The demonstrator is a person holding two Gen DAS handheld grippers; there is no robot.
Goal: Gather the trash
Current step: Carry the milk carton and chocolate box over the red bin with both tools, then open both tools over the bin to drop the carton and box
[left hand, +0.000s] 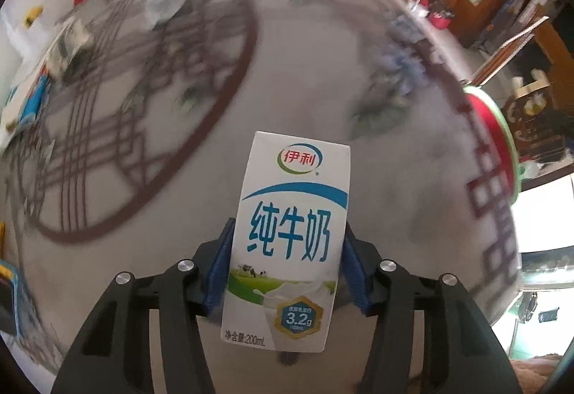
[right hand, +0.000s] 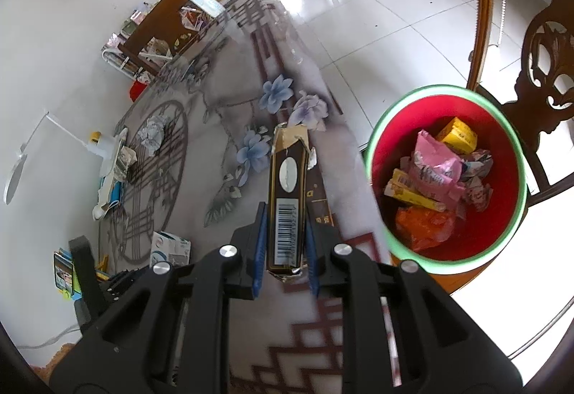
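Between my right tool's [right hand: 285, 252] blue pads, low in the frame's middle, a torn dark carton [right hand: 287, 197] sits clamped tight. At right the red bin [right hand: 446, 179] already holds wrappers and small boxes, so part of the job looks done. My left tool [left hand: 285, 272] has a white milk carton [left hand: 287, 236] between its pads, apparently gripped. I judge both still need dropping in. Crumpled paper [right hand: 152, 134] at left and a small box [right hand: 170, 247] at lower left remain on the patterned table [right hand: 229, 128].
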